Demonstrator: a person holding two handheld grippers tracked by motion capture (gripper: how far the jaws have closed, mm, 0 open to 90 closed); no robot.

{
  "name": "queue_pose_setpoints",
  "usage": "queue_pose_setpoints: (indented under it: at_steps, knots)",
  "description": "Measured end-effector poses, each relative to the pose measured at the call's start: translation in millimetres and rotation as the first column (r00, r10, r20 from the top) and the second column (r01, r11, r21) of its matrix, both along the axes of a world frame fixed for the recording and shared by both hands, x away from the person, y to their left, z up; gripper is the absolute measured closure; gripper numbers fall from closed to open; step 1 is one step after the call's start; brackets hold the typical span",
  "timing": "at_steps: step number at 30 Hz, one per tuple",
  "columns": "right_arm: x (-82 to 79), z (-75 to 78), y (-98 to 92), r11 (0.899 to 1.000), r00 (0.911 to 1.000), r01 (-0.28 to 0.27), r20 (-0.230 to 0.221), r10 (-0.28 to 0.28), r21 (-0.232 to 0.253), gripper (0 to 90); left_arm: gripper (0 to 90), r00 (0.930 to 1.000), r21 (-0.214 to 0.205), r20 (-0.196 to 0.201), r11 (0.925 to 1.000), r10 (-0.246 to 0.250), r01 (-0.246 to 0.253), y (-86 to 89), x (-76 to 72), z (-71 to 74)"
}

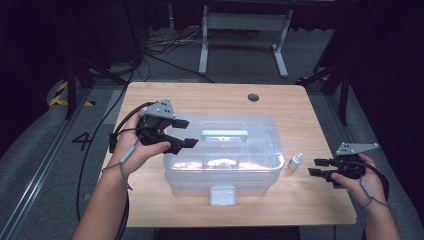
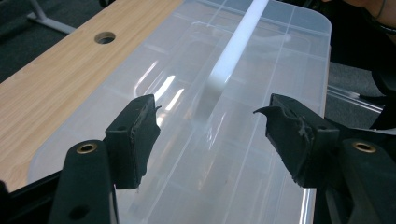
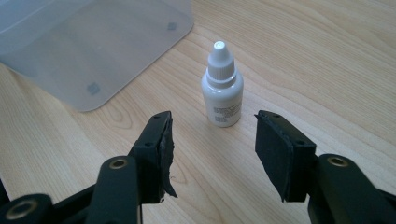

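A clear plastic storage box [image 1: 220, 155] with a pale handle [image 1: 224, 135] on its lid and a front latch [image 1: 222, 195] stands shut in the middle of the wooden table [image 1: 150, 200]. My left gripper [image 1: 190, 133] hovers open over the box's left end. In the left gripper view its jaws [image 2: 208, 109] stand wide above the lid [image 2: 280, 60], in line with the handle [image 2: 233, 51], nothing between them. A small white dropper bottle [image 1: 295, 161] stands upright just right of the box. My right gripper [image 1: 313, 167] is open, low and aimed at the bottle [image 3: 222, 88], a short way off it.
A round cable hole [image 1: 253, 97] sits near the table's far edge. The box's corner [image 3: 93, 42] lies close to the bottle on its left. Beyond the table are floor cables and a white desk frame [image 1: 245, 30]. Bare wood surrounds the box.
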State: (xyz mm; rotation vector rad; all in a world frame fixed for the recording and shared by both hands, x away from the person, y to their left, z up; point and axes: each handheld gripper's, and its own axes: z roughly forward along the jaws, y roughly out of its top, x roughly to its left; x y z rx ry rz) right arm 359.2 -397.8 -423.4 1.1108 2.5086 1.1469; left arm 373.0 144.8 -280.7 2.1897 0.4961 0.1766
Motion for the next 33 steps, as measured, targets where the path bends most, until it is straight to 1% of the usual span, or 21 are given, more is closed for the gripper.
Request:
queue_pose_setpoints:
  at_steps: [3, 5, 6, 8, 10, 11, 14, 17, 18, 20, 21, 24, 27, 28, 29, 30, 31, 32, 33]
  knots:
    - [-2.5, 0.3, 0.2, 1.0, 1.0, 0.001, 0.0, -0.001, -0.002, 47.3, 34.5, 0.9997, 0.012, -0.001, 0.9997, -0.023, 0.023, -11.1, 3.0, -2.2]
    - [-3.2, 0.7, -0.1, 1.0, 1.0, 0.001, 0.004, -0.001, -0.002, 47.2, 34.5, 0.9997, 0.012, -0.003, 0.9996, -0.025, 0.025, -14.0, 3.7, -3.1]
    - [-4.9, 1.3, -0.6, 1.0, 1.0, 0.004, 0.003, -0.004, -0.001, 47.2, 34.6, 0.9996, 0.017, -0.003, 0.9995, -0.027, 0.027, -19.1, 5.3, -4.7]
    - [-5.5, 1.6, -1.0, 1.0, 1.0, 0.003, 0.006, -0.003, -0.004, 47.1, 34.9, 0.9996, 0.018, -0.001, 0.9995, -0.027, 0.027, -21.4, 6.0, -5.4]
    - [-6.3, 2.4, -1.2, 1.0, 0.9999, 0.006, 0.01, -0.006, 0.0, 47.1, 35.6, 0.9996, 0.024, 0.0, 0.9993, -0.028, 0.028, -25.9, 7.1, -6.5]
    - [-6.8, 3.3, -0.8, 1.0, 0.9999, 0.006, 0.013, -0.006, 0.001, 47.1, 36.6, 0.9996, 0.034, 0.001, 0.999, -0.028, 0.028, -30.3, 8.1, -7.9]
    - [-7.1, 4.8, 1.0, 1.0, 0.9998, 0.002, 0.019, -0.002, 0.001, 47.0, 39.1, 0.9997, 0.05, 0.007, 0.9985, -0.022, 0.021, -34.6, 9.5, -10.0]
    - [-7.4, 5.9, 2.5, 1.0, 0.9997, -0.005, 0.023, 0.005, 0.0, 47.1, 42.8, 0.9999, 0.048, 0.004, 0.9987, -0.016, 0.016, -37.0, 10.5, -11.8]
    - [-7.5, 6.4, 3.5, 1.0, 0.9996, -0.009, 0.025, 0.009, 0.001, 47.1, 42.8, 0.9999, 0.05, 0.007, 0.9987, -0.012, 0.011, -37.9, 10.7, -12.6]
    - [-7.7, 7.2, 5.1, 1.0, 0.9996, -0.012, 0.026, 0.012, 0.0, 47.0, 45.8, 0.9999, 0.05, 0.01, 0.9987, -0.007, 0.006, -39.4, 10.6, -13.9]
    - [-7.9, 7.8, 6.0, 1.0, 0.9995, -0.014, 0.028, 0.014, 0.001, 46.9, 47.1, 0.9999, 0.046, 0.01, 0.9989, -0.007, 0.006, -40.2, 10.5, -14.5]
    - [-8.2, 8.2, 6.5, 1.0, 0.9996, -0.014, 0.026, 0.014, 0.001, 46.8, 48.8, 0.9998, 0.063, 0.004, 0.9978, -0.02, 0.02, -43.5, 11.0, -15.7]
    - [-8.6, 8.7, 7.3, 1.0, 0.9995, -0.016, 0.027, 0.016, 0.001, 46.8, 54.9, 0.9995, 0.083, 0.015, 0.9962, -0.028, 0.027, -47.0, 11.3, -16.4]
    - [-8.7, 8.9, 7.8, 1.0, 0.9995, -0.017, 0.027, 0.017, 0.001, 46.5, 60.2, 0.9995, 0.102, 0.021, 0.9946, -0.021, 0.019, -47.5, 11.4, -15.9]
    - [-8.7, 9.0, 8.2, 1.0, 0.9995, -0.017, 0.027, 0.017, 0.001, 46.2, 63.7, 0.9994, 0.121, 0.032, 0.9926, -0.013, 0.009, -48.0, 11.5, -15.5]
    - [-8.6, 9.1, 8.4, 1.0, 0.9994, -0.019, 0.029, 0.019, -0.002, 46.0, 68.3, 0.999, 0.129, 0.045, 0.9917, -0.003, -0.002, -48.4, 11.1, -15.0]
    - [-8.4, 8.9, 8.5, 1.0, 0.9993, -0.021, 0.03, 0.021, -0.004, 45.7, 70.7, 0.999, 0.138, 0.044, 0.9904, -0.002, -0.004, -48.6, 10.8, -13.8]
    - [-8.4, 8.9, 8.5, 1.0, 0.9993, -0.021, 0.03, 0.021, -0.004, 45.7, 70.9, 0.999, 0.138, 0.044, 0.9904, -0.002, -0.004, -48.6, 10.8, -13.8]
    - [-8.3, 8.7, 8.5, 1.0, 0.9994, -0.019, 0.03, 0.02, -0.006, 45.6, 70.9, 0.9986, 0.146, 0.053, 0.9892, 0.002, -0.009, -49.8, 9.9, -13.6]
